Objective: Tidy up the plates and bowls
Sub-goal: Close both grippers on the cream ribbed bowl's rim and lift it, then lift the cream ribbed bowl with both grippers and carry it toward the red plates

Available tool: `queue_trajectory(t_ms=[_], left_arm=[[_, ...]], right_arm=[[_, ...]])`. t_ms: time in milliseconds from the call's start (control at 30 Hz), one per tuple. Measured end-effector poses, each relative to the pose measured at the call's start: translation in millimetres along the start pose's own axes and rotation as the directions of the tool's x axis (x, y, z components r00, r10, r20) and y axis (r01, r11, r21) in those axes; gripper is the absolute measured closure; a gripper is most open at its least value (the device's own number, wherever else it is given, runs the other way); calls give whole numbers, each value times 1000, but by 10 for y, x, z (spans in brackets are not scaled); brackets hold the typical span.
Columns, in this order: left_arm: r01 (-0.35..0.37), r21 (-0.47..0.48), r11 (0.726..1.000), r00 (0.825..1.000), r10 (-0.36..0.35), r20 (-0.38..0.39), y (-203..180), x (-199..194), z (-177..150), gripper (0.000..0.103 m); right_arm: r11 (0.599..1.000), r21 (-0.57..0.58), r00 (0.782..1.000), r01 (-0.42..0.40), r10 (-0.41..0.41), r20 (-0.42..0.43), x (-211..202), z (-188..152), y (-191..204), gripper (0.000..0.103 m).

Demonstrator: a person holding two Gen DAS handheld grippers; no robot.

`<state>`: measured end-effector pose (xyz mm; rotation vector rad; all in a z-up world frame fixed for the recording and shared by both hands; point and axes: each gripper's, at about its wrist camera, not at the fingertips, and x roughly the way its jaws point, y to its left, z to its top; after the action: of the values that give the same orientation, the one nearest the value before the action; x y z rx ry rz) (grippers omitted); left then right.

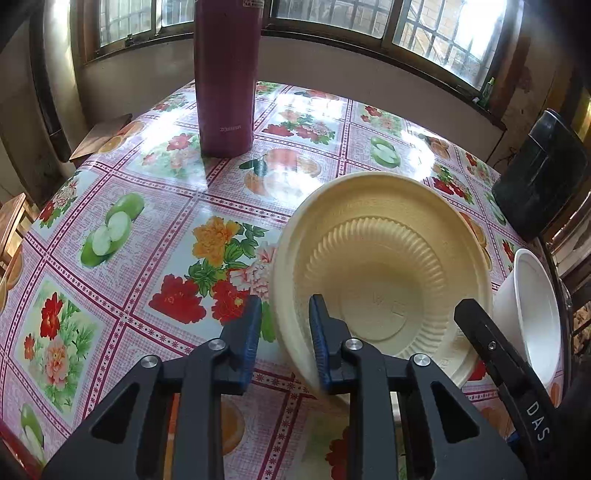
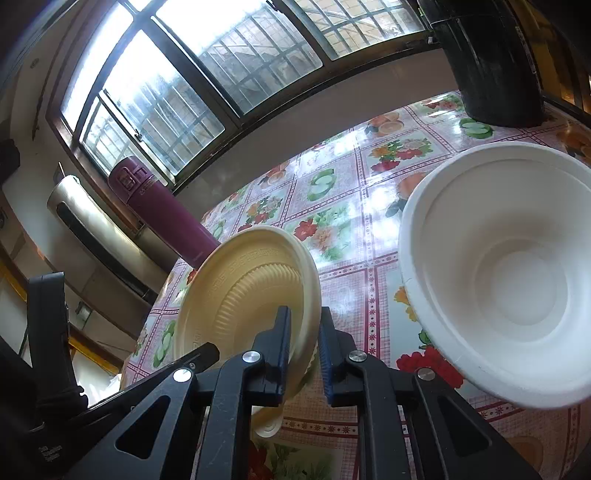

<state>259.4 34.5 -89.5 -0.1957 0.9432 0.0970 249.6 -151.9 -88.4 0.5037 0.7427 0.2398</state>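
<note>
The left tongs (image 1: 284, 343) straddle the near rim of the cream plate (image 1: 384, 266) with a visible gap, so spread and not yet pinching; the right tongs (image 2: 304, 350) are pinching that plate's rim (image 2: 251, 291), holding it tilted above the flowered surface (image 1: 147, 206). The white bowl (image 2: 506, 273) lies tipped just beside it; my worry is the thin rim slipping or flexing during a handover, dropping the plate onto the bowl or toward the maroon flask (image 1: 226, 77).

A maroon thermos bottle (image 1: 225, 79) stands upright on the surface (image 1: 122, 206) — an oilcloth of fruit and flower squares. A black canister (image 1: 541, 175) sits at the right edge, barred windows (image 1: 436, 33) behind both.
</note>
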Motion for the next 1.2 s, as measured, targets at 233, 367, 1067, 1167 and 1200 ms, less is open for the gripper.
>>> queue_trajectory(t_ms=[233,367,1067,1167,1200], left_arm=[[-6,65,998,1000,4,26,-183,-160,-153,79],[-1,107,994,999,-3,44,-287,-307,-309,79],[19,49,999,996,-23,83,15,-957,-724,67],[11,26,1000,994,-14,107,104,-995,-633,35],[15,33,999,995,-18,101,104,-989,-606,27]], right_arm=[[999,43,1000,-20,20,-11,-241,-40,-99,89],[996,77,999,-42,42,4,-487,-60,-197,89],[997,60,999,-48,48,9,-1141,-529,-264,87],[997,69,999,-42,43,-11,-1073,-515,-327,87],[996,75,999,-41,43,-21,-1047,-510,-345,87]])
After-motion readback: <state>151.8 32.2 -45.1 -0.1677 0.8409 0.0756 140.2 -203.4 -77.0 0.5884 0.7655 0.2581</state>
